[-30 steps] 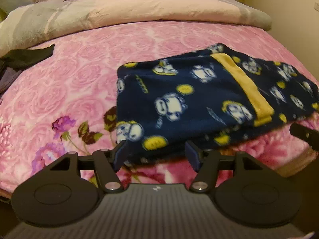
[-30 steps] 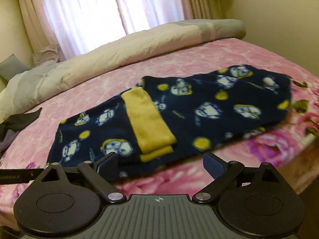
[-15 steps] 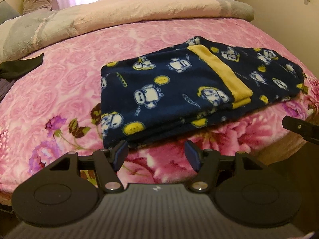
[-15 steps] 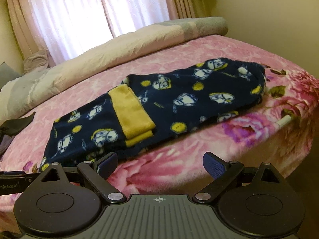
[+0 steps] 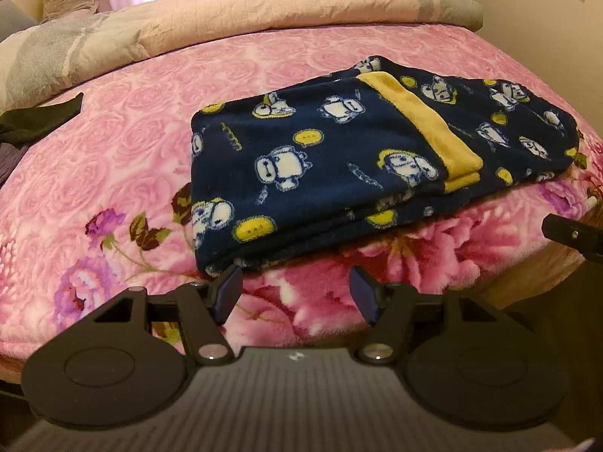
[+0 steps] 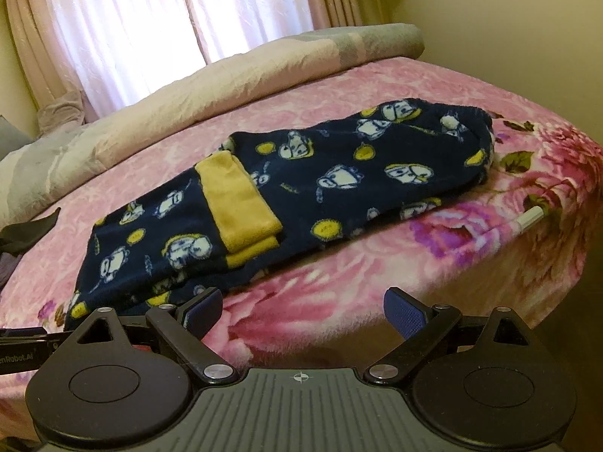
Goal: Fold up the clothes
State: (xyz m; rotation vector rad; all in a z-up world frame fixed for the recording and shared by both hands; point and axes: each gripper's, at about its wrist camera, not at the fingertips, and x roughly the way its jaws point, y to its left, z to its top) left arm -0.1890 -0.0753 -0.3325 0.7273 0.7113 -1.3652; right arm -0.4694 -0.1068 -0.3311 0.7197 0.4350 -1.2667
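Observation:
A navy fleece garment [image 5: 339, 158] printed with white cartoon figures and yellow spots lies folded on the pink floral bed, with a yellow cuff band [image 5: 426, 128] across its top. The same garment [image 6: 301, 192] and yellow band [image 6: 237, 203] appear in the right wrist view. My left gripper [image 5: 296, 293] is open and empty, hovering just short of the garment's near left corner. My right gripper [image 6: 301, 310] is also open and empty, off the bed's front edge below the garment. A black part of the right gripper [image 5: 573, 235] shows at the right of the left wrist view.
A rolled beige and grey duvet [image 5: 226, 19] lies along the far side of the bed. Dark clothes [image 5: 34, 124] sit at the left edge. A small white tube-like thing [image 6: 529, 218] rests near the bed's right corner. Curtains [image 6: 150, 30] and a cream wall stand behind.
Both grippers have drawn back from the garment toward the bed's front edge, so it looks smaller and farther. Both stay open. The garment has not moved.

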